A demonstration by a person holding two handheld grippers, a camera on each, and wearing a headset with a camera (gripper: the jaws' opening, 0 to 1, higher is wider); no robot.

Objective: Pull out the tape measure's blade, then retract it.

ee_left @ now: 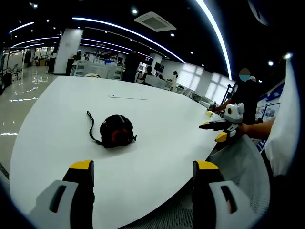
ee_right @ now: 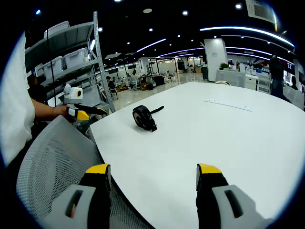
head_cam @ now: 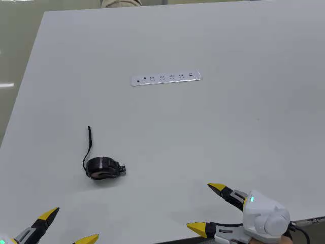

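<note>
White tabletop (head_cam: 228, 117) spreads wide around the tape measure (head_cam: 104, 168), ahead of your left gripper (head_cam: 68, 226); its blade mouth points toward your right gripper (head_cam: 205, 207). Both stand open.

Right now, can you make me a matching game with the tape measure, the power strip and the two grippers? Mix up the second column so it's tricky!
Things
1. tape measure
2. power strip
3. left gripper
4. right gripper

Clues
A. white, long and flat, far across the table
B. open, at the near edge, on the person's right
C. black, with a strap, lying on the table
D. open, at the near edge, the closer one to the tape measure

Pairs: 1-C, 2-A, 3-D, 4-B
</note>
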